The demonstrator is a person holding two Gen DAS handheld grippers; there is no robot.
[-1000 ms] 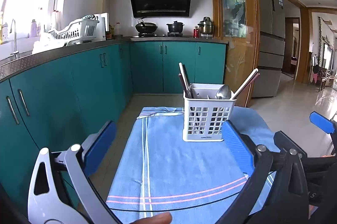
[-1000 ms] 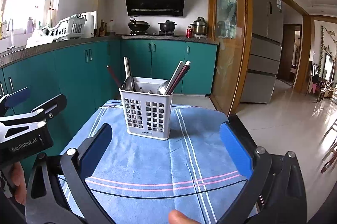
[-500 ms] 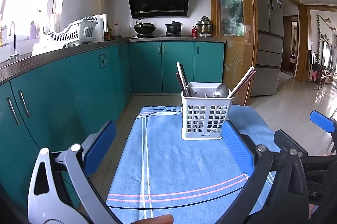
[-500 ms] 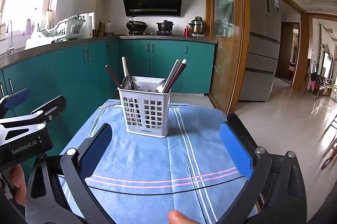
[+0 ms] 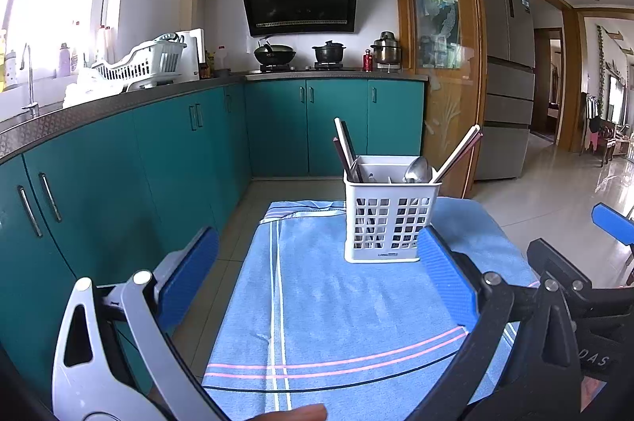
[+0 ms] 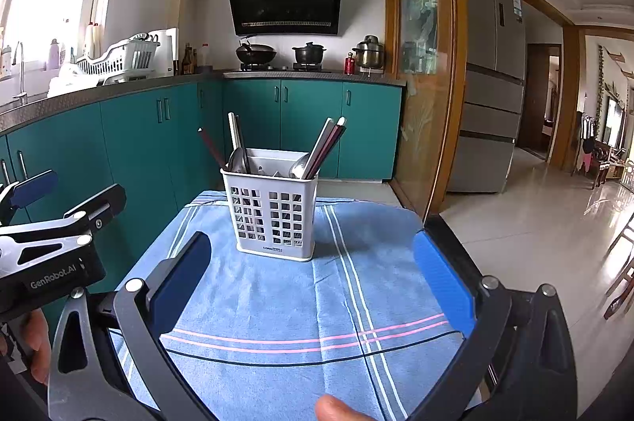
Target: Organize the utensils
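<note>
A white slotted utensil holder [image 5: 390,219] stands upright at the far end of a blue cloth-covered table [image 5: 337,310]; it also shows in the right wrist view [image 6: 273,211]. Chopsticks [image 6: 327,143] and metal spoons [image 5: 417,169] stand inside it. My left gripper [image 5: 317,258] is open and empty, held back from the holder. My right gripper [image 6: 313,262] is open and empty, also short of the holder. The left gripper's body [image 6: 51,246] shows at the left of the right wrist view.
Teal cabinets [image 5: 119,175] and a dark counter run along the left with a white dish rack [image 5: 138,64]. A stove with pots [image 5: 301,54] is at the back. A wooden glass door [image 5: 443,64] and a fridge [image 5: 507,84] stand to the right.
Both grippers have drawn slightly back and shifted; the holder appears a little higher and farther in both views. Nothing was taken hold of or let go.
</note>
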